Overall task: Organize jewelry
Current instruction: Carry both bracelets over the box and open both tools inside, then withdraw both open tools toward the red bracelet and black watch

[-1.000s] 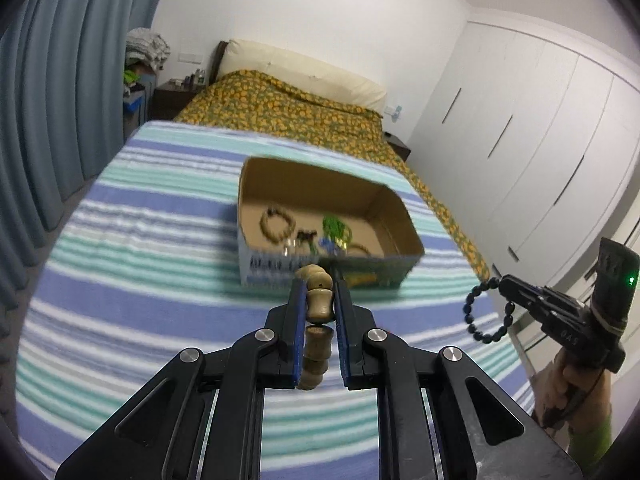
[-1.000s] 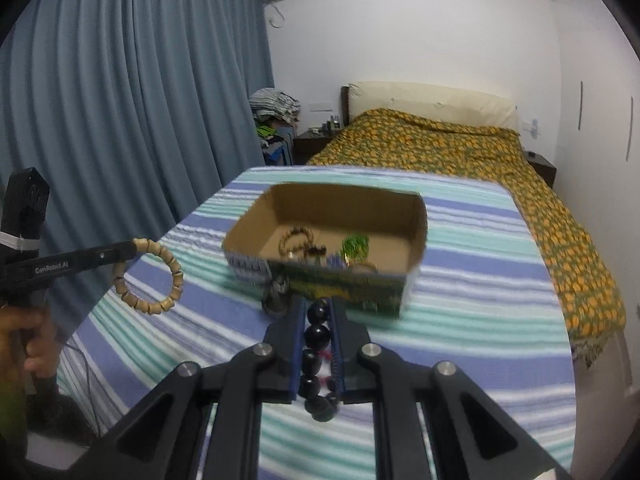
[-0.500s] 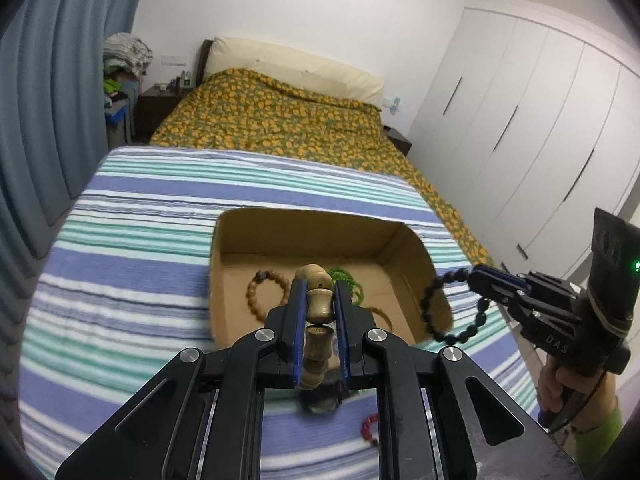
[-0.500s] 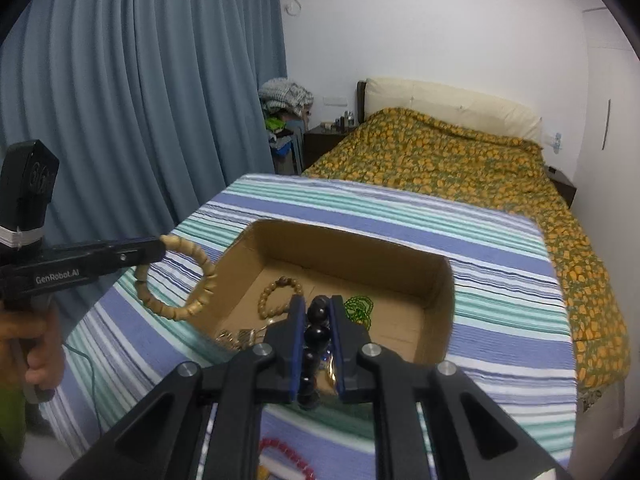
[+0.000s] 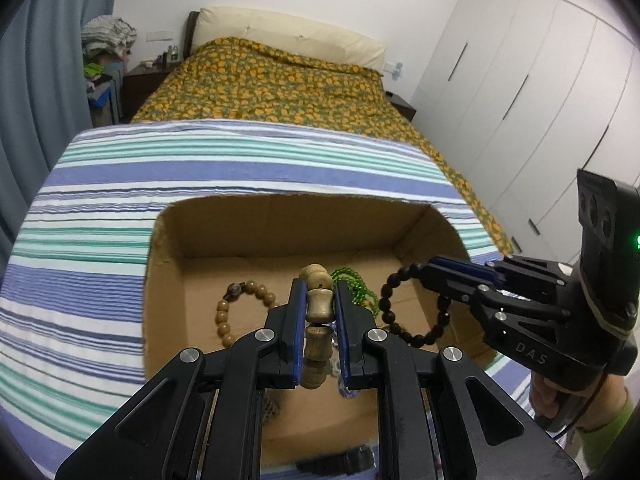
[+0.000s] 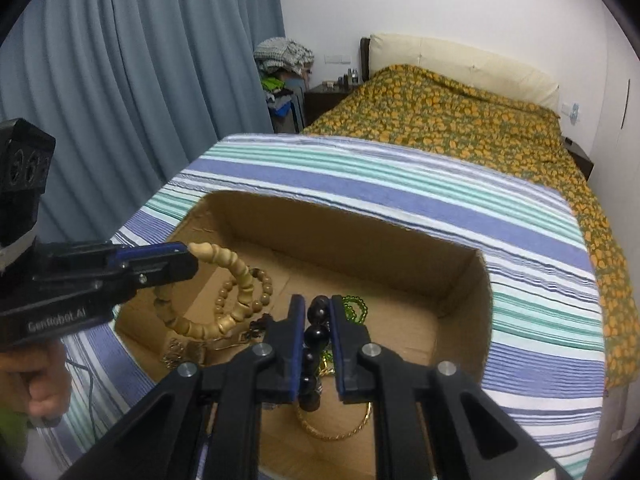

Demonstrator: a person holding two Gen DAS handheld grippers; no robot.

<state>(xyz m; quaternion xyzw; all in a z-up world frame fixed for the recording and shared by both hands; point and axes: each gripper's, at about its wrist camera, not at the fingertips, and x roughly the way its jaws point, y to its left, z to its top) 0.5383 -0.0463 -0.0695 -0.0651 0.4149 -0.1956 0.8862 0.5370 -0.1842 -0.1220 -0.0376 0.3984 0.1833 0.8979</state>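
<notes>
An open cardboard box (image 5: 280, 224) (image 6: 360, 236) stands on the striped table. My left gripper (image 5: 318, 300) (image 6: 192, 258) is shut on a tan wooden bead bracelet (image 5: 318, 308) (image 6: 236, 280) and holds it over the box's left part. My right gripper (image 6: 318, 312) (image 5: 424, 272) is shut on a black bead bracelet (image 6: 316, 332) (image 5: 404, 308) and holds it over the box's right part. Inside the box lie a brown bead bracelet (image 5: 240, 308) (image 6: 260, 284), green beads (image 5: 356, 288) (image 6: 354, 308) and a gold bangle (image 6: 340, 428).
The striped cloth (image 5: 200, 168) (image 6: 400, 184) covers the table around the box. A bed with an orange patterned cover (image 5: 280, 80) stands behind. Blue curtains (image 6: 140, 80) hang on the left, white wardrobes (image 5: 540, 100) on the right.
Both grippers have moved forward with their bracelets, from in front of the box to above its inside. Both have stayed shut.
</notes>
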